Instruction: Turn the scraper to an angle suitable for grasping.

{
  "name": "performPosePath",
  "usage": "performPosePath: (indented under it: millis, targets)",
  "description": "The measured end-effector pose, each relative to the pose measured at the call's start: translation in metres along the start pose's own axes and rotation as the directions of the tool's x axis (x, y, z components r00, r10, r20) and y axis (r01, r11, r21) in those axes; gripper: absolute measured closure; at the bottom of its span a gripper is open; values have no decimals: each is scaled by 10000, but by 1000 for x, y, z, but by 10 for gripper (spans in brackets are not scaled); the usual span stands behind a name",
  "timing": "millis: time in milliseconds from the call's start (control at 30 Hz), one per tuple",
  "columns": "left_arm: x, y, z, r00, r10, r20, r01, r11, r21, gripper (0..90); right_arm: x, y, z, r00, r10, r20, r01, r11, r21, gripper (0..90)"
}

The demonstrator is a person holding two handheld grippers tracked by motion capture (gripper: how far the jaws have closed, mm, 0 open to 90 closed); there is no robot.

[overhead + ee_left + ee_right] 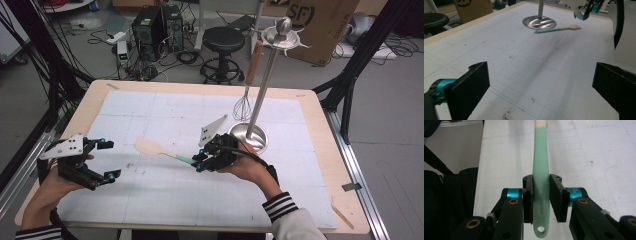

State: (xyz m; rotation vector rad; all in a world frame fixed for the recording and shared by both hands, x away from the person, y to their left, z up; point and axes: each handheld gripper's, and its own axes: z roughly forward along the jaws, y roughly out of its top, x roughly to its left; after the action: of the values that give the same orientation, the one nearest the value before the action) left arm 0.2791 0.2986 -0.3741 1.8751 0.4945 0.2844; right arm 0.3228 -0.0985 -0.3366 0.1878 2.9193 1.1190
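the table (320,165) is the biggest thing before me, a pale board with a white gridded mat over most of it. at its far side stands a tall steel rack (260,95) on a round base, with a whisk (243,102) hanging from its top rim by a wooden handle. my left gripper (107,160) sits low near the left edge of the mat, its jaws spread wide with nothing between them, well apart from everything else. my right gripper (199,161) is near the middle of the mat, just in front of the rack's base, and it is closed narrow on the spatula (160,150); in the right gripper view the two pads (556,197) press either side of the green handle (541,177), close to the end with the hanging hole. the spatula's long axis runs straight out from those jaws, handle in my grip and the pale blade (147,145) pointing away to the left, resting on or just above the mat. the rack lies behind and to the right of this hand, so i judge the right hand is the one to carry the spatula up to the rim, with the hole end needing to lead.
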Motion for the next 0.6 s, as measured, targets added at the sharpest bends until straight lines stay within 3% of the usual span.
performPosePath:
  millis: [233, 300, 433, 600]
  targets:
    - [-1, 1, 0, 10000, 54, 6, -54, 10000, -8, 17, -2, -3, 23, 9997, -66, -250, 76, 9992, 383, 734]
    - [-1, 1, 0, 10000, 48, 3, -48, 10000, -14, 17, -2, -3, 29, 9994, -206, -262, 216, 9991, 366, 734]
    - [-1, 1, 0, 10000, 41, 23, -41, 10000, -29, 17, -4, -2, 41, 9998, -60, -183, 61, 10000, 54, 734]
    - [-1, 1, 0, 10000, 28, 20, -28, 10000, -24, 17, -3, 0, 59, 9997, -118, -209, 128, 9986, 504, 733]
